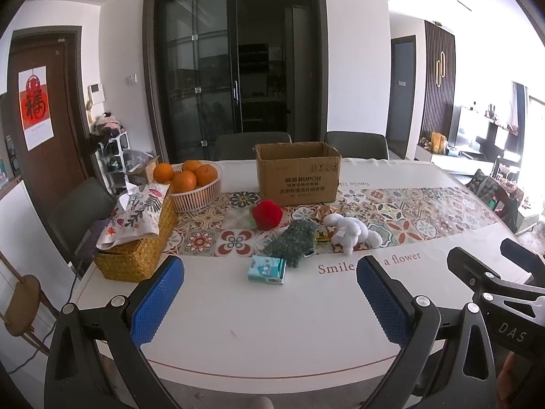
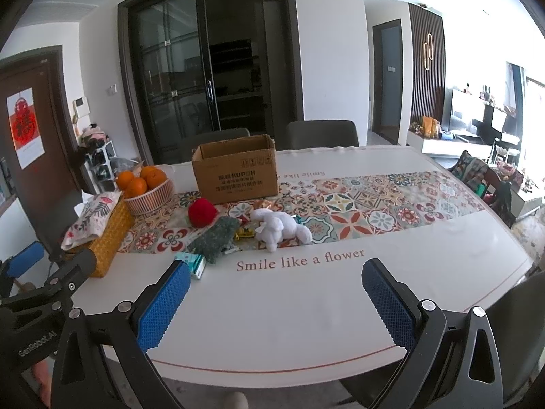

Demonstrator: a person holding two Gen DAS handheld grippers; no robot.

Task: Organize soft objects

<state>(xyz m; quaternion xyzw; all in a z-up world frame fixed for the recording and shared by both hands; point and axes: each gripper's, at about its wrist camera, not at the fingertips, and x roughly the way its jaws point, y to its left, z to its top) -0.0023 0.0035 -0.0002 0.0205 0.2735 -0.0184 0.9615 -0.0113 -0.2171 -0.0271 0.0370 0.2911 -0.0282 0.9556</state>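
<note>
Soft objects — red pom-pom (image 1: 267, 214), green knit (image 1: 293, 241), white plush (image 1: 351, 232) — lie mid-table near the open cardboard box (image 1: 297, 172), presumably their bin; left claw (image 1: 269, 301) and right claw (image 2: 276, 301) hover spread, empty, at the near edge.

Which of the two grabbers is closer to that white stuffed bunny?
Right, by a little. The right gripper faces the white bunny almost head-on; the left gripper sits off to the bunny's left.

Both wrist cams sit side by side at near table (image 1: 272, 323) edge, facing across it; shared: cardboard box (image 1: 298, 179), toys mid-table.
</note>
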